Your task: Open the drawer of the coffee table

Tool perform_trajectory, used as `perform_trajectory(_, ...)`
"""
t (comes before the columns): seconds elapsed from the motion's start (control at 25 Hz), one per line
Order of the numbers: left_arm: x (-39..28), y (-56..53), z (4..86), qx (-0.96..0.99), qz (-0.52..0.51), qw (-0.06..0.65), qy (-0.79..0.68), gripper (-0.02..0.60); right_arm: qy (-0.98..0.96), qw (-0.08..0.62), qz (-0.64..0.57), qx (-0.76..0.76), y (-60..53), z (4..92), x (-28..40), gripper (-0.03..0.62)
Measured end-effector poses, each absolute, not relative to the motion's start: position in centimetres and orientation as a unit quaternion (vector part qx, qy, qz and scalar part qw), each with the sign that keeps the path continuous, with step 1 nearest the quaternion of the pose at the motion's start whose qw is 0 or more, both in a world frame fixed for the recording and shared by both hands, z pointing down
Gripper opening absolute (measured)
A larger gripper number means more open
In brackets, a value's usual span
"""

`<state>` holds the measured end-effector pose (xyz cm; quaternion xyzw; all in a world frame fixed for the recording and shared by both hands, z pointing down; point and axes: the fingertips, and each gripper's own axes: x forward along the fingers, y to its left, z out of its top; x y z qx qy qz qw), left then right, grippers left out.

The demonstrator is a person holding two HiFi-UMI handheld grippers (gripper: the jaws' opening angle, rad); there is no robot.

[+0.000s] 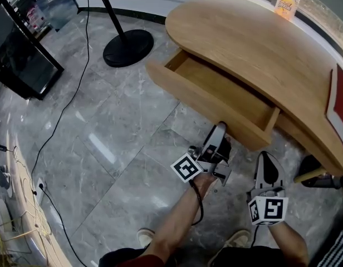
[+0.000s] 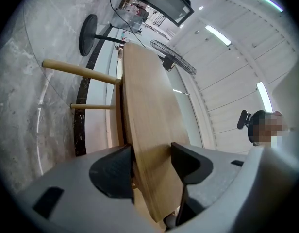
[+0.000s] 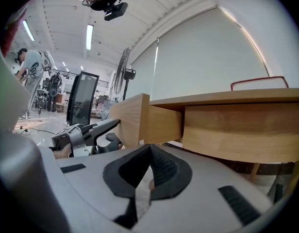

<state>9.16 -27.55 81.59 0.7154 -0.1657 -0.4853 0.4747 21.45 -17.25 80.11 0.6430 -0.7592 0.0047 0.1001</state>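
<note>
The wooden coffee table [image 1: 255, 43] has its drawer [image 1: 216, 90] pulled out toward me, and the inside looks empty. My left gripper [image 1: 220, 131] reaches up to the drawer's front panel [image 1: 199, 107] and is shut on it. In the left gripper view the jaws [image 2: 152, 161] clamp the panel [image 2: 149, 130] from both sides. My right gripper [image 1: 267, 160] hangs shut and empty over the floor, just right of the left one. From the right gripper view, its closed tips [image 3: 150, 152] point at the open drawer [image 3: 159, 123], with the left gripper [image 3: 98, 130] at the left.
An orange bottle [image 1: 285, 3] stands at the table's far edge and a red-edged board [image 1: 338, 107] lies at its right. A black stand base [image 1: 128, 48], a black screen [image 1: 18, 54] and a cable [image 1: 60, 121] occupy the marble floor at left. Table legs [image 2: 81, 72] show underneath.
</note>
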Motion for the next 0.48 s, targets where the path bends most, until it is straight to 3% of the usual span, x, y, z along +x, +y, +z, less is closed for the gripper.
perform_trajectory(0.48, 5.1, -23.2, 81.6, 0.715, -0.493, 0.467, -0.166, 0.258, -0.741, 0.118, 0.021, 0.661, -16.8, 81.4, 21.1, -0.005)
